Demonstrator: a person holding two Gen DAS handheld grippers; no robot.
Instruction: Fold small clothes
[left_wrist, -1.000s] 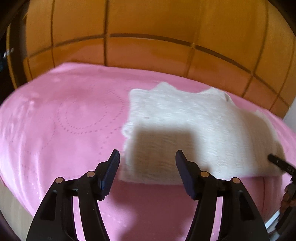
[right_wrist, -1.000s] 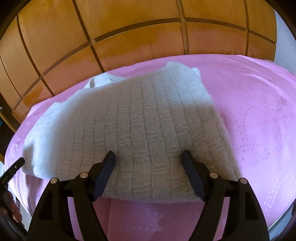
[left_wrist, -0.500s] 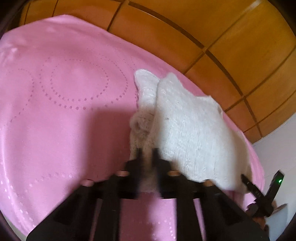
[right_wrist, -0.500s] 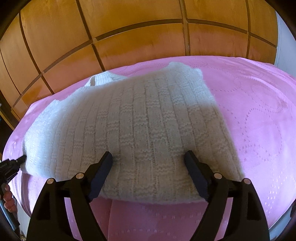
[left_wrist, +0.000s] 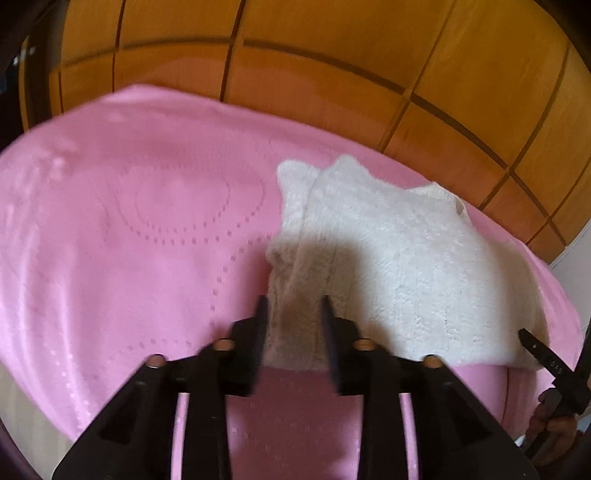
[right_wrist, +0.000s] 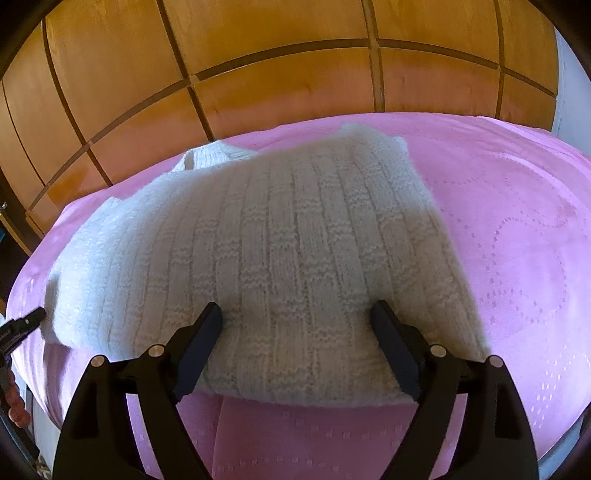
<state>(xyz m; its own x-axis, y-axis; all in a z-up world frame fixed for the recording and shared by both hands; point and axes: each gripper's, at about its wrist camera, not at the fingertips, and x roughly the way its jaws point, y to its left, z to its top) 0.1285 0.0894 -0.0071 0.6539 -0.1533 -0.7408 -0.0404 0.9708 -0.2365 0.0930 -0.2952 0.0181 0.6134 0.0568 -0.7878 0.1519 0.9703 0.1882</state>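
Orange wood-panelled wall behind, pink bedspread with dotted circle pattern under everything. White knit sweater lies folded on the spread near its front edge, roughly central between my 2 tools.

My left gripper: jaws narrow, with the sweater's left edge between the 2 fingers; fabric is bunched into a raised ridge running away from me. Motion blur there, so I cannot tell how firm the pinch is.

My right gripper: jaws wide, nothing held, fingers resting at the sweater's near edge with the knit spanning the gap.

Orientation: long axis runs left-right across the bed, parallel to the front edge. Ribbed collar sits at the far side toward the wall, so the garment points away from me. Knit ribs run front to back in the right wrist view.

Writing: small pale lettering on the right tool's finger seen from the left wrist view, too small to read. No label visible on the sweater.
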